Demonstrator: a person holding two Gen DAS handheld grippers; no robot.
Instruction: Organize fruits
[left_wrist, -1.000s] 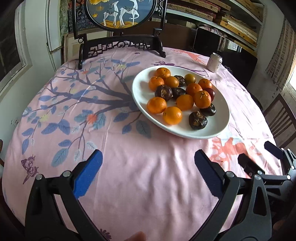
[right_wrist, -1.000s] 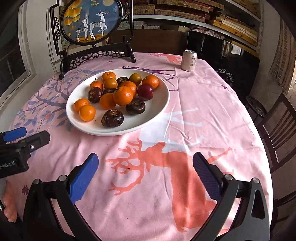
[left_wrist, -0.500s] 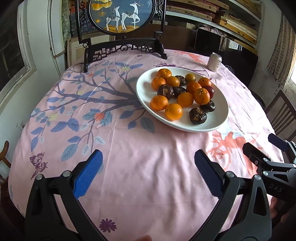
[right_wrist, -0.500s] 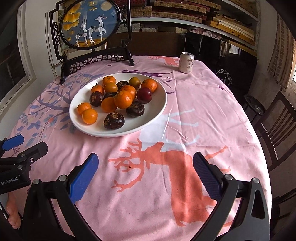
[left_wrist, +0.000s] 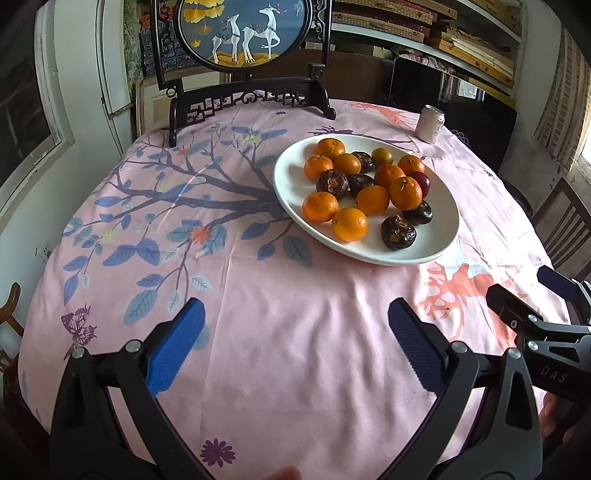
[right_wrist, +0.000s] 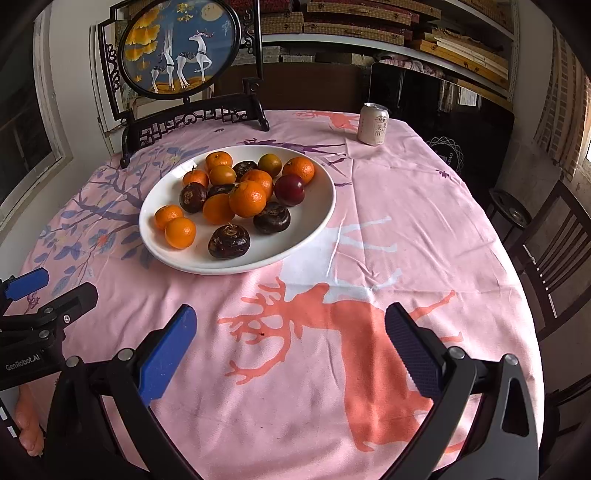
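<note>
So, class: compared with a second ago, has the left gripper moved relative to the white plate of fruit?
Yes. In the left wrist view the white plate now sits farther up and away from the left gripper, so the gripper has drawn back from it.

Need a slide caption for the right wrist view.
Open right gripper hovers over pink tablecloth, facing white plate of mixed fruit.
</note>
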